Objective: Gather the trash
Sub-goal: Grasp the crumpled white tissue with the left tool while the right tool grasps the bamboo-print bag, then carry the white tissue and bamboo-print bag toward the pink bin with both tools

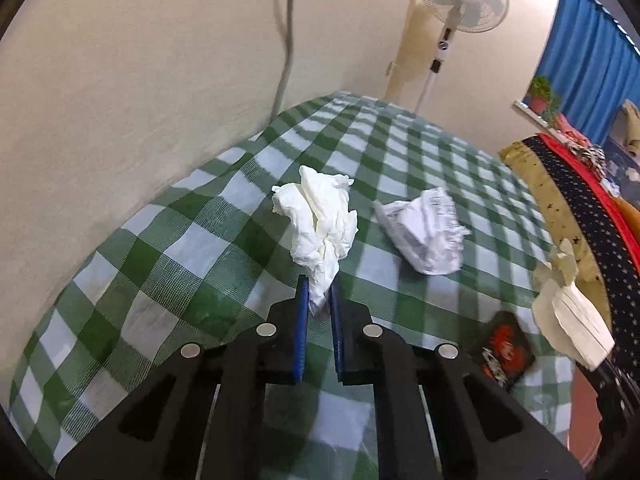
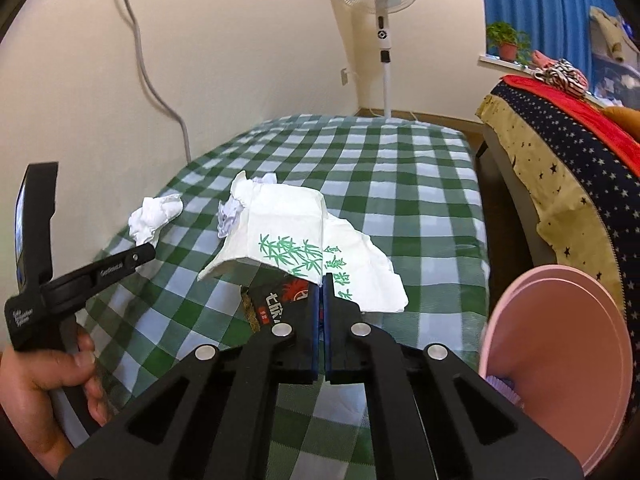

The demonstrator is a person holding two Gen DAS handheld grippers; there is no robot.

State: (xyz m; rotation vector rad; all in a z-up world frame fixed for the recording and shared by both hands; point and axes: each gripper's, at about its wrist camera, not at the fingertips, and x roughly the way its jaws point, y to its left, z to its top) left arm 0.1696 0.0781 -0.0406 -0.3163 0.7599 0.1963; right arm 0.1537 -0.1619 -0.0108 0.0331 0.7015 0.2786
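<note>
My left gripper (image 1: pixel 320 294) is shut on the lower tail of a crumpled white tissue (image 1: pixel 320 216), which hangs above the green checked tablecloth (image 1: pixel 168 264). A crumpled printed paper (image 1: pixel 424 232) lies just right of it. My right gripper (image 2: pixel 321 285) is shut on the edge of a white paper napkin with green bamboo print (image 2: pixel 288 232). Under that napkin lies a black snack wrapper (image 2: pixel 280 306), also seen in the left wrist view as the black wrapper (image 1: pixel 506 350). In the right wrist view the left gripper (image 2: pixel 146 254) holds the tissue (image 2: pixel 154 214).
A pink bin (image 2: pixel 560 360) stands at the table's right edge. Beyond it is a bed with a starred cover (image 2: pixel 560 168). A cream wall (image 1: pixel 120 100) runs along the table's left side. A standing fan (image 2: pixel 380 8) is at the far end. A hand (image 2: pixel 48 380) grips the left tool.
</note>
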